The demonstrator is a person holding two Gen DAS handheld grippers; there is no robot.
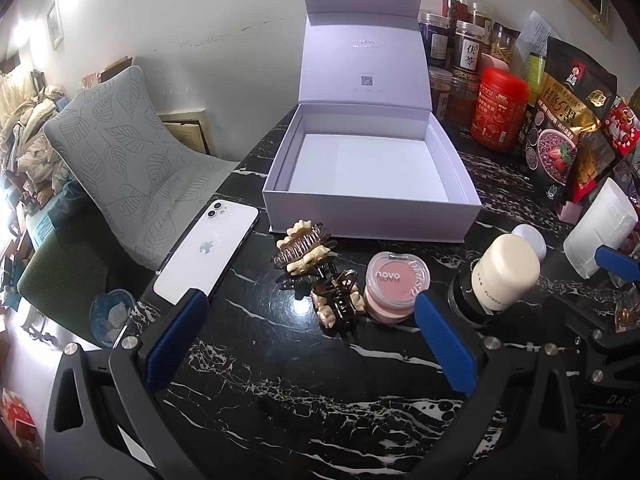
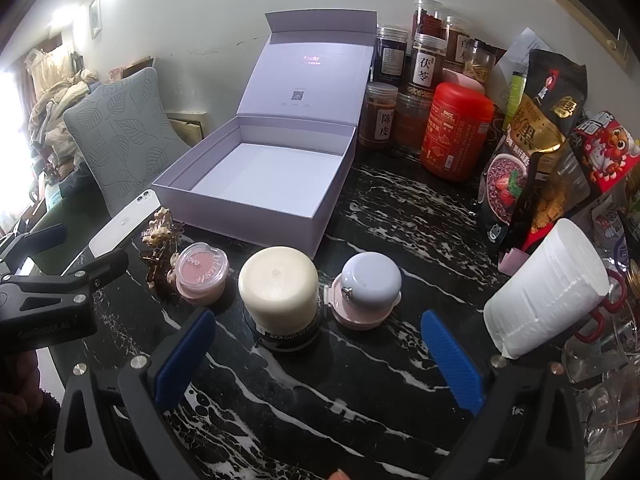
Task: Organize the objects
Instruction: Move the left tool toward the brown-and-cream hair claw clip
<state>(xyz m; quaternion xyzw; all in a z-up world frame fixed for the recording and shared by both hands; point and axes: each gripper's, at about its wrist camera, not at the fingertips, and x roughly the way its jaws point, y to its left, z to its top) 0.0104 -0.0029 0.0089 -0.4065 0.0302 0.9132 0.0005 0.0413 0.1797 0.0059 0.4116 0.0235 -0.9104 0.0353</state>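
An open, empty white gift box (image 1: 372,208) (image 2: 256,216) stands on the black marble table, lid up. In front of it lie a white phone (image 1: 208,254) (image 2: 124,224), two hair claw clips (image 1: 306,250) (image 1: 338,298), a pink blush pot (image 1: 396,286) (image 2: 202,274), a cream-capped black bottle (image 1: 502,276) (image 2: 280,286) and a small lilac and pink jar (image 2: 366,288). My left gripper (image 1: 308,332) is open and empty, just short of the clips and blush. My right gripper (image 2: 320,356) is open and empty, just short of the bottle and jar.
Jars, a red canister (image 2: 454,132) and snack bags (image 2: 532,152) crowd the back right. A white pouch (image 2: 548,292) and glassware (image 2: 604,360) sit at the right. A leaf-pattern cushion (image 1: 120,156) on a chair stands past the table's left edge.
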